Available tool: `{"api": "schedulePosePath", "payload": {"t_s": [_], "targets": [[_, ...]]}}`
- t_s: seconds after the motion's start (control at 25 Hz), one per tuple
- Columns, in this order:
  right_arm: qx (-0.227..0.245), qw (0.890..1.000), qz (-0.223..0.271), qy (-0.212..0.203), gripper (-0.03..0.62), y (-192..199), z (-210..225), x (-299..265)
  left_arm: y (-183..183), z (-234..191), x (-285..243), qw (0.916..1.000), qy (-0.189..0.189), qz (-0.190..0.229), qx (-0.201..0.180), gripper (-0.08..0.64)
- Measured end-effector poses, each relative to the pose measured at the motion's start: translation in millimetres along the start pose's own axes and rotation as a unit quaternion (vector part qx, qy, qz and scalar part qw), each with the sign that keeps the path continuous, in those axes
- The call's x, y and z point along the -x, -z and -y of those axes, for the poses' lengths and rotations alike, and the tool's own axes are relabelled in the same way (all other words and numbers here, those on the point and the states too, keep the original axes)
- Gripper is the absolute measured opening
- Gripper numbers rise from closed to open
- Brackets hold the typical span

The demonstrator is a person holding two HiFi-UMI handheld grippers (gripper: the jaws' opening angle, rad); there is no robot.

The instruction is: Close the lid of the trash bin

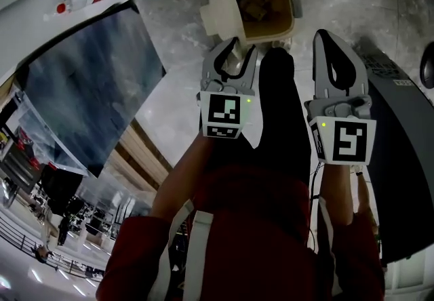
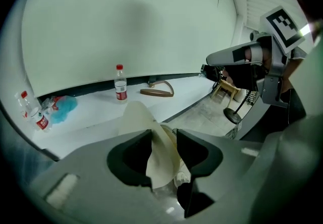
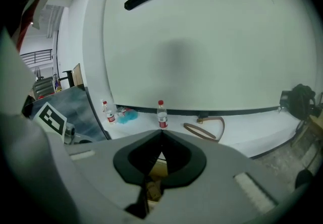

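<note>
The cream trash bin (image 1: 224, 5) stands on the grey floor ahead of me, its mouth open, with brownish rubbish showing inside. My left gripper (image 1: 234, 47) reaches to the bin's near left rim. In the left gripper view this gripper (image 2: 162, 140) is shut on the thin cream lid (image 2: 139, 117), which stands upright between the jaws. My right gripper (image 1: 327, 41) hovers to the right of the bin, apart from it, jaws shut with nothing between them. Below its closed tips (image 3: 161, 134) a bit of the bin's inside (image 3: 157, 170) shows.
A white ledge along the wall carries a water bottle (image 2: 120, 83), a brown belt (image 2: 157, 92), and more bottles beside a blue bundle (image 2: 58, 104). A dark glossy panel (image 1: 88, 89) lies left of the bin. A black machine (image 1: 407, 157) stands at the right.
</note>
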State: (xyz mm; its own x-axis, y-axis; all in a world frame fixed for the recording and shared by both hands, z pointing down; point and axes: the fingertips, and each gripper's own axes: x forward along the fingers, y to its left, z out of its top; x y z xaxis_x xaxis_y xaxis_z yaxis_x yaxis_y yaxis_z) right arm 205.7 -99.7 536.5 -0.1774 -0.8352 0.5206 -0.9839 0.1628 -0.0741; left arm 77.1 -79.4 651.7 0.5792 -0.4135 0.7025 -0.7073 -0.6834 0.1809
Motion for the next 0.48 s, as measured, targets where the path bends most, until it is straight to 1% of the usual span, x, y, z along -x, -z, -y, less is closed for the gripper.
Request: {"api": "schedulePosePath", "payload": {"t_s": [0.2,0.48], "targets": [[-0.032,0.999,-0.006,0.026,0.002,13.2,29.9,7.3,-1.2,24.9,-27.4,0.9996,0.021,-0.013,-0.013,0.161],[-0.041,0.998,-0.021,0.041,0.0,44.8,66.3,12.6,6.5,51.6,-70.9,0.9976,0.046,-0.037,-0.035,0.161]]}}
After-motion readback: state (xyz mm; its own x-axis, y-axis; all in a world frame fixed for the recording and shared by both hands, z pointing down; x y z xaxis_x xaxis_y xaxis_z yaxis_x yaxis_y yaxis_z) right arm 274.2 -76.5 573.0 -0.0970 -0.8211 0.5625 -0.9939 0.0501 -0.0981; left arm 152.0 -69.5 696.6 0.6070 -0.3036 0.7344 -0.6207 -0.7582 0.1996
